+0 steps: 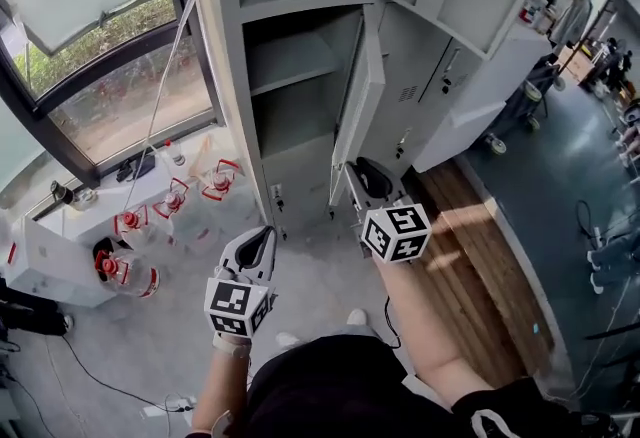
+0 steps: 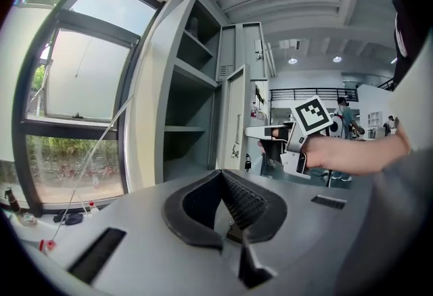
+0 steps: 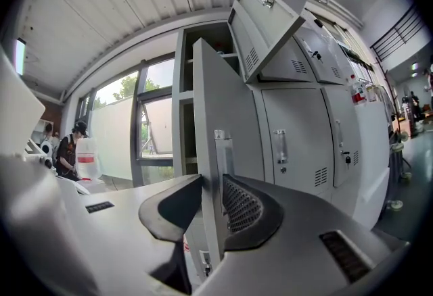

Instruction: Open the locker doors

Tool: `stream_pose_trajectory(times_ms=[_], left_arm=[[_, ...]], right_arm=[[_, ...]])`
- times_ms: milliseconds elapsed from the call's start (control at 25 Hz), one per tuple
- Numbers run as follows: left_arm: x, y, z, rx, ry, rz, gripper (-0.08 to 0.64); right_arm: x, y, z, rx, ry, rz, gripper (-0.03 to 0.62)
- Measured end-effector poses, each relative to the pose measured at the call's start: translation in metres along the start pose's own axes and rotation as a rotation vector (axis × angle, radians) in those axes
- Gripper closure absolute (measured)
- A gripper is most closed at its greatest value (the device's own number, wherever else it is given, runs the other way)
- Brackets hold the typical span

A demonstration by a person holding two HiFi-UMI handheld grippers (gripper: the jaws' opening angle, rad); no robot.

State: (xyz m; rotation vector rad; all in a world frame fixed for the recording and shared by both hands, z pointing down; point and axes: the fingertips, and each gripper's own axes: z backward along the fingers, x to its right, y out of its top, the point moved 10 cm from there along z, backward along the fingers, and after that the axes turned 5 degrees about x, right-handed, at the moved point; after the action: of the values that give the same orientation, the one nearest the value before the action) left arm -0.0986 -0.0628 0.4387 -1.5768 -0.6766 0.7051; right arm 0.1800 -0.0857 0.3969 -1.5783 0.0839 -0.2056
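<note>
A tall grey locker door (image 1: 358, 106) stands ajar in front of an open compartment with a shelf (image 1: 290, 61). My right gripper (image 1: 370, 181) is at the door's lower free edge. In the right gripper view the door's edge (image 3: 206, 153) with its metal handle strip (image 3: 223, 153) fills the gap between the pads, and my right gripper (image 3: 211, 176) is shut on it. My left gripper (image 1: 258, 244) hangs lower and to the left, apart from the locker. Its pads meet with nothing between them in the left gripper view (image 2: 222, 171).
Above, another locker door (image 3: 260, 24) is swung open. Closed lockers (image 1: 450, 76) continue to the right. Several red-labelled bottles (image 1: 130, 226) stand on the floor at the left below a window (image 1: 100, 56). A wooden board (image 1: 480, 256) lies on the floor right of the lockers.
</note>
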Motion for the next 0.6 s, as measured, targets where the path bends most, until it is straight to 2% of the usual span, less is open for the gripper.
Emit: stream_pose_trajectory(times_ms=[320, 600], left_arm=[[0.046, 0.010, -0.050, -0.008, -0.070, -0.017, 0.543], [0.076, 0.013, -0.081, -0.008, -0.087, -0.022, 0.543]], right_arm=[[0.057, 0.005, 0.037, 0.016, -0.020, -0.019, 0.500], [0.107, 0.009, 0.055, 0.022, -0.047, -0.032, 0.503]])
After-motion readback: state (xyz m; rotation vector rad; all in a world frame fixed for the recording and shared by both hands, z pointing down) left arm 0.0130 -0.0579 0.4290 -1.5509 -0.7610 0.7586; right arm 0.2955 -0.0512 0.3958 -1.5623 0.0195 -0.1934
